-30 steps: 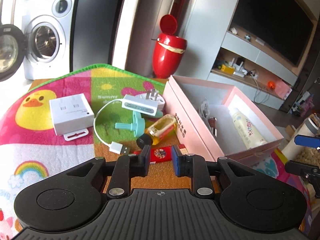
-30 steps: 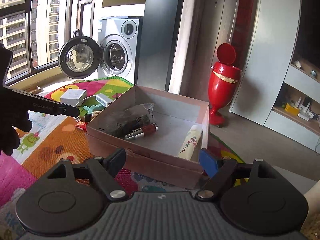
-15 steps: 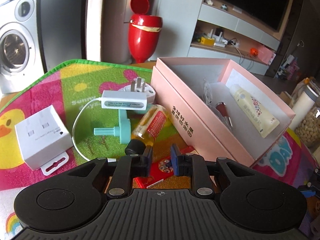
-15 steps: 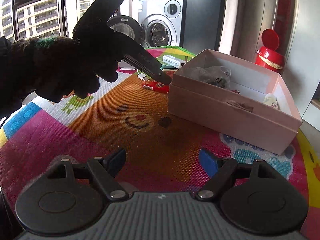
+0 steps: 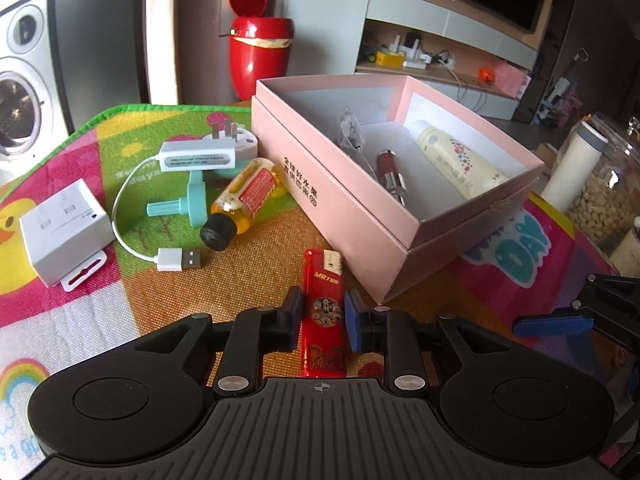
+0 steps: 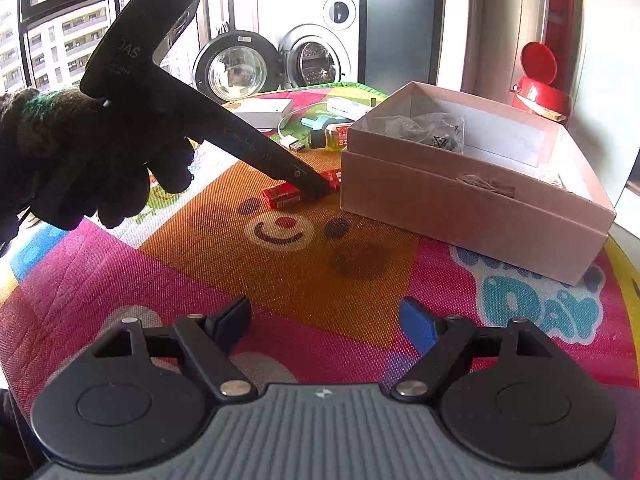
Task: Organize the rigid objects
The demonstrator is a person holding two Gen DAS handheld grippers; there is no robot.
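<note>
A red lighter (image 5: 323,312) lies on the play mat beside the open pink box (image 5: 348,216). My left gripper (image 5: 322,315) straddles the lighter, its pads at both sides with narrow gaps; it rests on the mat. The box holds a cream tube (image 5: 460,160), a red lipstick (image 5: 390,170) and a clear bag. A yellow bottle (image 5: 244,200), teal plug (image 5: 188,204), white USB adapter (image 5: 196,158) and white box (image 5: 64,232) lie left. My right gripper (image 6: 326,322) is open and empty above the mat; that view shows the left gripper on the lighter (image 6: 282,196) beside the box (image 6: 472,204).
A red bin (image 5: 258,48) stands behind the box. A washing machine (image 6: 320,56) with its door open is at the back. A glass jar (image 5: 604,196) and a white bottle (image 5: 572,168) stand to the right of the mat.
My left gripper has moved forward and down over the red lighter, so its fingers now flank it. The right gripper has swung back and lower over the mat.
</note>
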